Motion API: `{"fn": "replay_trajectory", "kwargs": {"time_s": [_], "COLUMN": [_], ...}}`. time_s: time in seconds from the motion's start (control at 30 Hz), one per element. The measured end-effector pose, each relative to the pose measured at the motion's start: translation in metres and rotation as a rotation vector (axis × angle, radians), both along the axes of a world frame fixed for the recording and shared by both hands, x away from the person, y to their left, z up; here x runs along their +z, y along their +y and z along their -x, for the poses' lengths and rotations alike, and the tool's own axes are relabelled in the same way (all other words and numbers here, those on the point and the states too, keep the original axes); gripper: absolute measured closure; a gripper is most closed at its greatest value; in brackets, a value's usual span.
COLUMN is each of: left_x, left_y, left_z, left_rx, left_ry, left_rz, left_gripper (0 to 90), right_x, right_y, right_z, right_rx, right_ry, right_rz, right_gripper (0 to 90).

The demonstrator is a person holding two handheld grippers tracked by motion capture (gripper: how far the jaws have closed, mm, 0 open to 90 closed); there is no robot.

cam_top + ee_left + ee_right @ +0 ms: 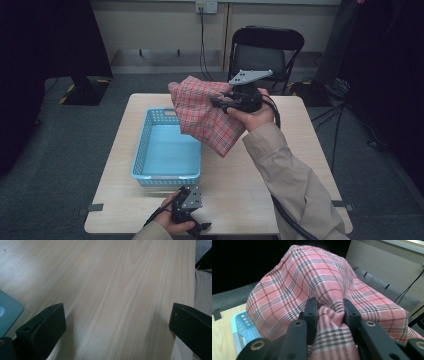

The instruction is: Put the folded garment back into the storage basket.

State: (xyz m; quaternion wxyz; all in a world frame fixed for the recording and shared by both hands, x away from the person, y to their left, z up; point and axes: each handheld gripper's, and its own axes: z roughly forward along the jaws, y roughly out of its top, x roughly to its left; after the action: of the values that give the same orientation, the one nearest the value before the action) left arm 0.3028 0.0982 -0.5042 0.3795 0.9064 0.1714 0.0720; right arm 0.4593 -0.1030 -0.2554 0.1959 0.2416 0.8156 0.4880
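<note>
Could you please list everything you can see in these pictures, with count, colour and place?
cloth: one, pink plaid, held up above the table's far half, hanging partly over the basket
basket: one, light blue, on the table's left half, nothing inside that I can see
table: one, pale wood, centre of the room
chair: one, black, behind the table
cables: a few, black, from a wall socket and on the floor at right
right gripper: one, black, shut on the cloth
left gripper: one, black, jaws open, low over the table's near edge
sleeves: two, beige, at the bottom
</note>
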Motion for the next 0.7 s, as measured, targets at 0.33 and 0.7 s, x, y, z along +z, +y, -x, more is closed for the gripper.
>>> {"fn": "replay_trajectory", "kwargs": {"time_s": [0.33, 0.7], "left_x": [0.000, 0.000], "left_y": [0.000, 0.000], "left_z": [0.000, 0.000], "left_rx": [0.000, 0.000], "left_ry": [0.000, 0.000], "left_rz": [0.000, 0.000], "left_gripper": [0.2, 0.1], "right_x": [-0.001, -0.004], "right_y": [0.012, 0.032], "right_z": [-0.004, -0.008], "right_rx": [0.011, 0.038], "right_ry": [0.003, 0.004], "right_rz": [-0.004, -0.004], "right_gripper": [69.9, 69.8]}}
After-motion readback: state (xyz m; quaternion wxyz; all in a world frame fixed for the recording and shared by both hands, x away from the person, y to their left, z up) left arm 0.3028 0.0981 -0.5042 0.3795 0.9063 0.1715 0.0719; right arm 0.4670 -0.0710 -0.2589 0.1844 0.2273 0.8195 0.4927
